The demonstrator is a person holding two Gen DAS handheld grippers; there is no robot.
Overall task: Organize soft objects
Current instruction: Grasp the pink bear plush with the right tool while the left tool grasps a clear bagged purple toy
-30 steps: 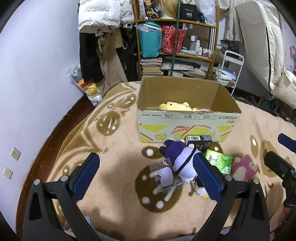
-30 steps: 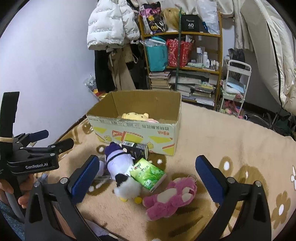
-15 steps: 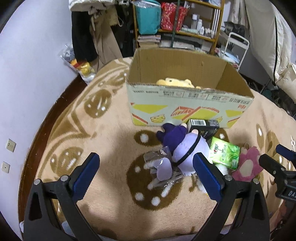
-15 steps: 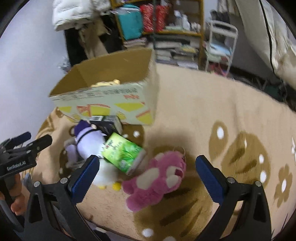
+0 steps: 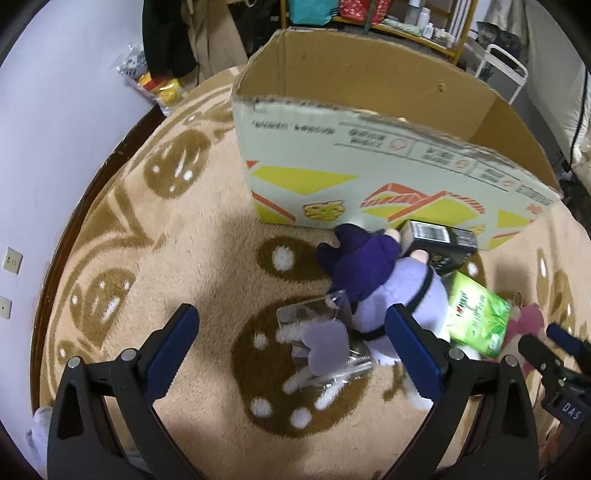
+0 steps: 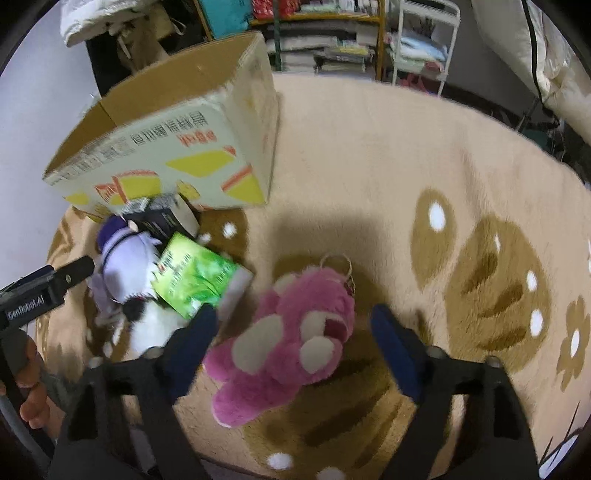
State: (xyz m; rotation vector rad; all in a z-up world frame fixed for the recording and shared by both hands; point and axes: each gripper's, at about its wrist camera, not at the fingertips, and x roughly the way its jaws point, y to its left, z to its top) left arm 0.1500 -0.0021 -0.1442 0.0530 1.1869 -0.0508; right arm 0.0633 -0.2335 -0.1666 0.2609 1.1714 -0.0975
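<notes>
A purple plush doll (image 5: 384, 288) lies on the beige rug in front of an open cardboard box (image 5: 373, 147); it also shows in the right wrist view (image 6: 123, 269). My left gripper (image 5: 291, 343) is open and hovers just above and in front of the doll. A pink plush bear (image 6: 288, 343) lies on the rug between the open fingers of my right gripper (image 6: 295, 339), which is low over it. The bear's edge shows in the left wrist view (image 5: 524, 325). The box also shows in the right wrist view (image 6: 173, 136).
A green carton (image 6: 192, 273) and a black carton (image 5: 439, 243) lie between the two plush toys. Clear plastic packaging (image 5: 321, 339) lies by the purple doll. Shelves (image 6: 325, 33) and hanging clothes stand behind the rug, and a wall (image 5: 55, 110) runs along the left.
Both grippers have dropped lower and moved forward. The left one has closed in on the purple doll, the right one has come down around the pink bear. Both stay open.
</notes>
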